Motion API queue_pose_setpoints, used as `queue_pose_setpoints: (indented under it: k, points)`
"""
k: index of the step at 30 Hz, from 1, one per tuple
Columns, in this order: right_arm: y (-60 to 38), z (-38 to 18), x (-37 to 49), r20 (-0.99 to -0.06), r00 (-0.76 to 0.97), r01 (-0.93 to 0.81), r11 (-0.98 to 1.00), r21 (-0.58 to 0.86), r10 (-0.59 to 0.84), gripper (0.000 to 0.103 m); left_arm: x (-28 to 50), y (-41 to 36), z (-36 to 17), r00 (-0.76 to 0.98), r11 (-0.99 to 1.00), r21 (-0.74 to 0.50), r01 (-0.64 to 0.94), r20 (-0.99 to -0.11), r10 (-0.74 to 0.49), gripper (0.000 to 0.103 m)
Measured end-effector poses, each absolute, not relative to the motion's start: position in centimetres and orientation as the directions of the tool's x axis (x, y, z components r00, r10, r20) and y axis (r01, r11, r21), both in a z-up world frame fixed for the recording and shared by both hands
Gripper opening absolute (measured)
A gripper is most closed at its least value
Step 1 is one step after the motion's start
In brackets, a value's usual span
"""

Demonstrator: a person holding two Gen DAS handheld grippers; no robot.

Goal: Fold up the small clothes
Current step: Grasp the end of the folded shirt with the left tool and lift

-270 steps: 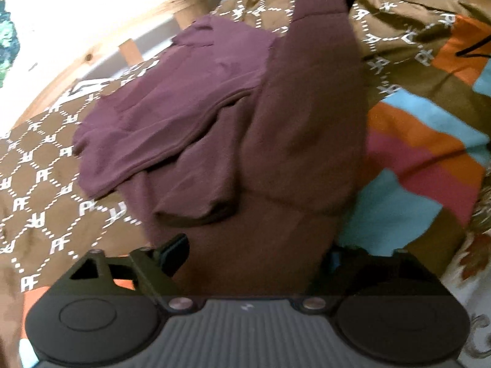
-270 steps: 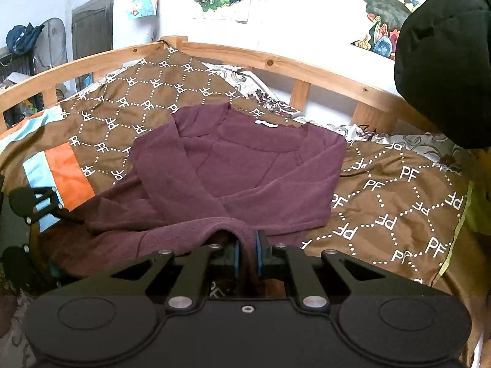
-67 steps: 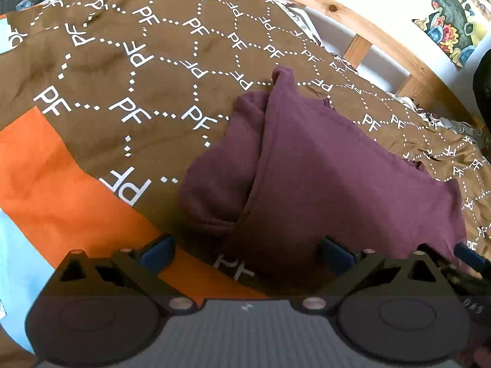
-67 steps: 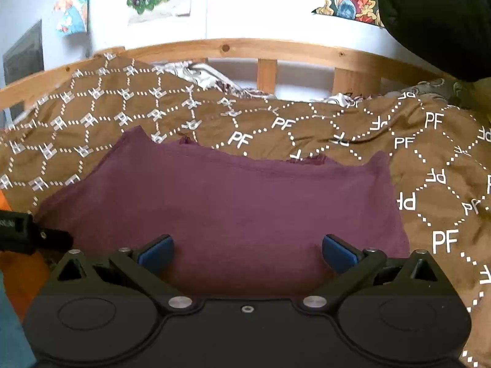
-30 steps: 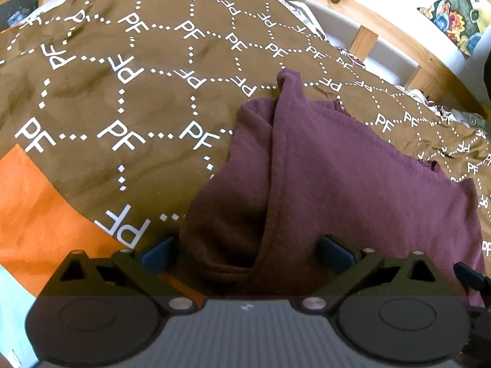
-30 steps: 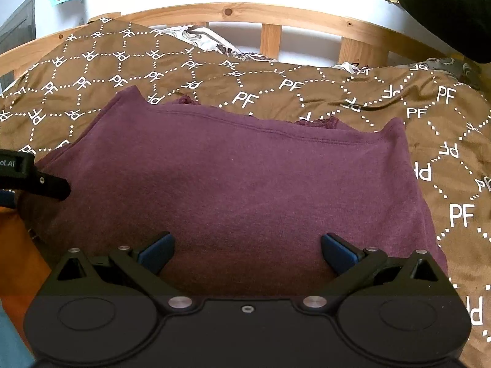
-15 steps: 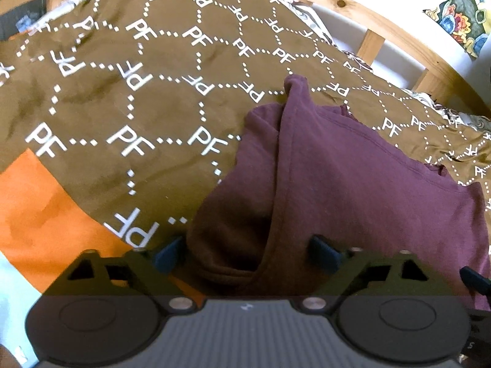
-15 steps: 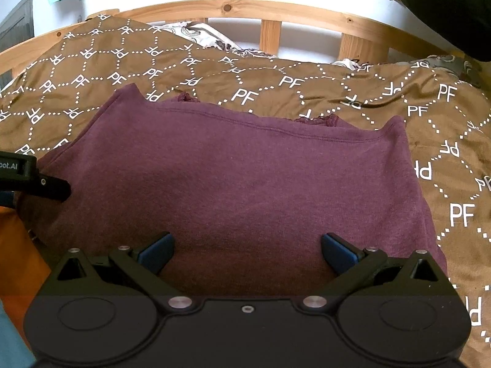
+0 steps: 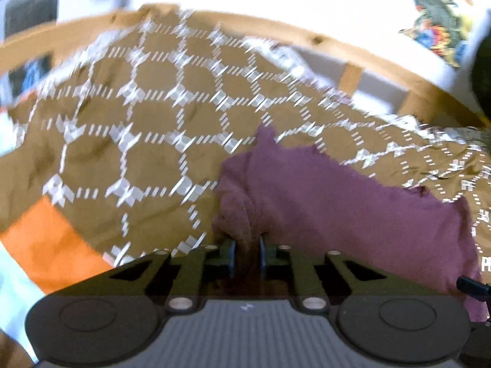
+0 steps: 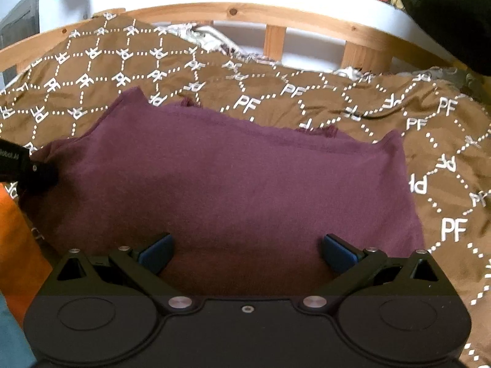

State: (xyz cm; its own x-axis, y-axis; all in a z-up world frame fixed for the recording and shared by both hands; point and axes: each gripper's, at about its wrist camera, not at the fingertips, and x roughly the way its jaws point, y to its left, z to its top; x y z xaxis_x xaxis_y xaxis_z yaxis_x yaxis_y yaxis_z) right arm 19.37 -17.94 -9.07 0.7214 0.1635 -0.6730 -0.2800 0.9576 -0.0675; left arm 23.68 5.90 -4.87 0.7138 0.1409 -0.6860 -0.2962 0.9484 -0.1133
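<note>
Pinching folded maroon knit shirt (image 9: 322,211) edge with left gripper (image 9: 247,256), jaws just closed on it; right gripper (image 10: 247,253) wide apart, should clamp near hem before lifting evenly

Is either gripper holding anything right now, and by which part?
The left gripper, jaws just closed, pinches the folded maroon knit garment at its bunched near-left corner. The right gripper stands open over the garment's near edge, holding nothing.
</note>
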Motion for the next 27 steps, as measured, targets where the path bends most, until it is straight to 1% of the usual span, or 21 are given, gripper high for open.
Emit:
queue_pose_setpoints:
  k: [5,8,11,14,16,21,26,27]
  points:
    - [-20.5,-7.2,18.5,-0.621,0.767,-0.288,0.951,-0.114,0.158,0.102,24.1,2.7,-1.9,0.799,0.978,-0.109,-0.180,-0.596,0.081,0.014]
    - [-22.4,-6.1,18.6,-0.589,0.801,-0.247,0.956,-0.160,0.109,0.102,24.7,0.1,-0.2,0.833,0.990,-0.116,-0.079,-0.553,0.002,0.013]
    - [-25.1,-5.1,18.8,-0.561,0.826,-0.189,0.965,-0.183,0.055,0.102,25.5,-3.5,0.8,0.847,0.992,-0.118,0.047,-0.522,-0.102,0.013]
    - [-27.9,-4.9,19.0,-0.554,0.832,-0.130,0.969,-0.213,-0.010,0.102,26.0,-7.0,0.8,0.831,0.981,-0.117,0.158,-0.521,-0.196,0.013]
    - [-29.6,-5.0,19.2,-0.560,0.826,-0.092,0.964,-0.249,-0.066,0.102,26.0,-9.5,0.4,0.815,0.971,-0.084,0.225,-0.529,-0.235,0.013]
    - [-34.0,-5.1,19.2,-0.558,0.816,-0.036,0.952,-0.306,-0.148,0.102,25.1,-13.2,-2.0,0.771,0.947,-0.031,0.319,-0.572,-0.278,0.013]
    - [-36.8,-4.9,19.7,-0.578,0.798,0.022,0.967,-0.256,-0.171,0.102,24.0,-14.8,-3.6,0.749,0.935,0.019,0.353,-0.604,-0.270,0.015]
    - [-37.0,-4.9,19.9,-0.581,0.796,0.023,0.968,-0.250,-0.169,0.102,23.7,-14.9,-3.6,0.748,0.931,0.031,0.363,-0.605,-0.272,0.017]
